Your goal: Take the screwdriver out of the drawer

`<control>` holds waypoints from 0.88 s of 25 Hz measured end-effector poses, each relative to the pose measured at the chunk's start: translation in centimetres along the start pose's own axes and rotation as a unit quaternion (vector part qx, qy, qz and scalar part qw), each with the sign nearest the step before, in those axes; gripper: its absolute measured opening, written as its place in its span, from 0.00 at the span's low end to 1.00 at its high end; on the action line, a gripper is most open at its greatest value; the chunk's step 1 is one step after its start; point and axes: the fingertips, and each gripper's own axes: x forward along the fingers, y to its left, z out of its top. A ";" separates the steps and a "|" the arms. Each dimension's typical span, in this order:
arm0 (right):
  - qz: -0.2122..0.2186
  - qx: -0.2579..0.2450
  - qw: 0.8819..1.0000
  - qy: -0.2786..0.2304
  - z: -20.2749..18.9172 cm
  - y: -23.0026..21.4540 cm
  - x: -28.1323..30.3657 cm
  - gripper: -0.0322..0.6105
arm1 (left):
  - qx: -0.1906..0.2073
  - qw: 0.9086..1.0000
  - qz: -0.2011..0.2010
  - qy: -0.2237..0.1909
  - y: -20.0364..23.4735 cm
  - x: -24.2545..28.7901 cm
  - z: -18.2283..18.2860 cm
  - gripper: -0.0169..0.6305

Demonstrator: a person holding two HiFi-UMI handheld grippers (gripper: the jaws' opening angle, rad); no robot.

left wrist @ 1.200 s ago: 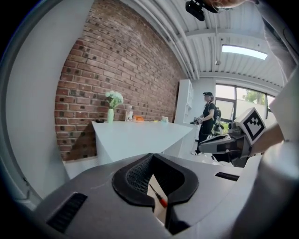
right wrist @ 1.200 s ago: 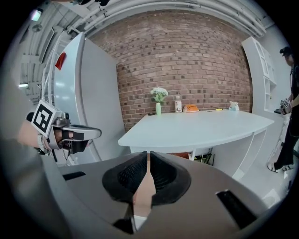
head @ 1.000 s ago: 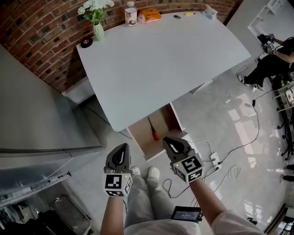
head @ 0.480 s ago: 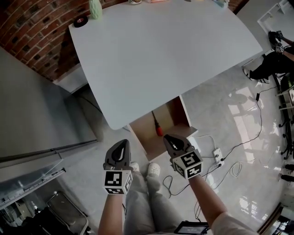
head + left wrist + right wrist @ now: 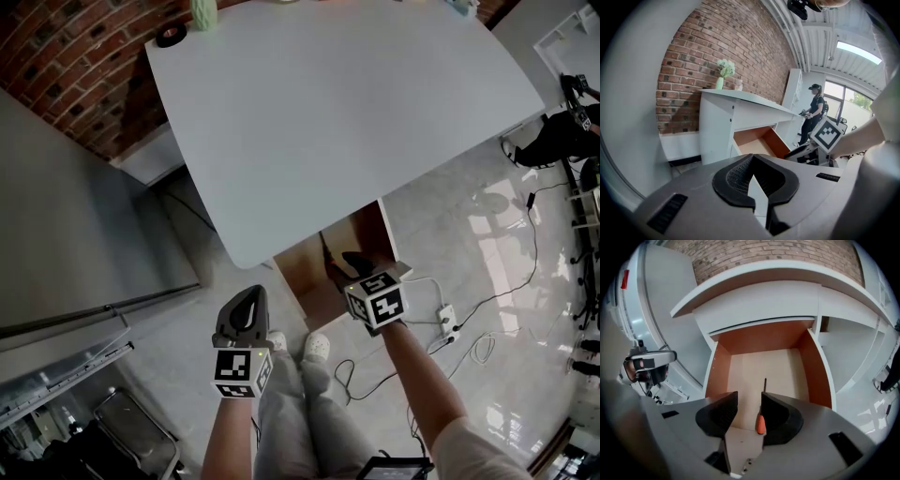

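Reaching is in hand: right gripper (image 5: 749,400), jaws opening with nothing between them, hangs over the drawer (image 5: 813,366) holding the screwdriver (image 5: 760,424) and must next sink to straddle it, while left gripper (image 5: 751,163), outside the drawer, is closed and empty.

Wooden pull-out drawer (image 5: 764,366): reddish-brown side walls, pale tan floor, white rim.
Slim screwdriver (image 5: 761,423): orange handle, dark shaft.
Flat rounded desk top (image 5: 347,122): plain white.
Brick wall (image 5: 56,66): red-brown, pale mortar lines.
Glossy tiled floor (image 5: 450,216): light grey, white glare.
Left gripper (image 5: 752,159): grey shell, black ribbed pads; cube white, black square markers.
Small vase (image 5: 720,83): pale green, white flowers.
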 end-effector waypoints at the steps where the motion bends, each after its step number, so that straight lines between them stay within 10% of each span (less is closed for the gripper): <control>1: 0.001 -0.007 1.000 0.018 -0.2 -0.1 0.9 0.29 | 0.001 1.000 0.000 0.001 0.1 0.0 -0.1 0.04; 22: -0.013 0.035 0.962 0.269 -8.3 -2.6 9.1 0.25 | -0.007 1.000 0.009 0.025 2.1 0.0 -2.8 0.04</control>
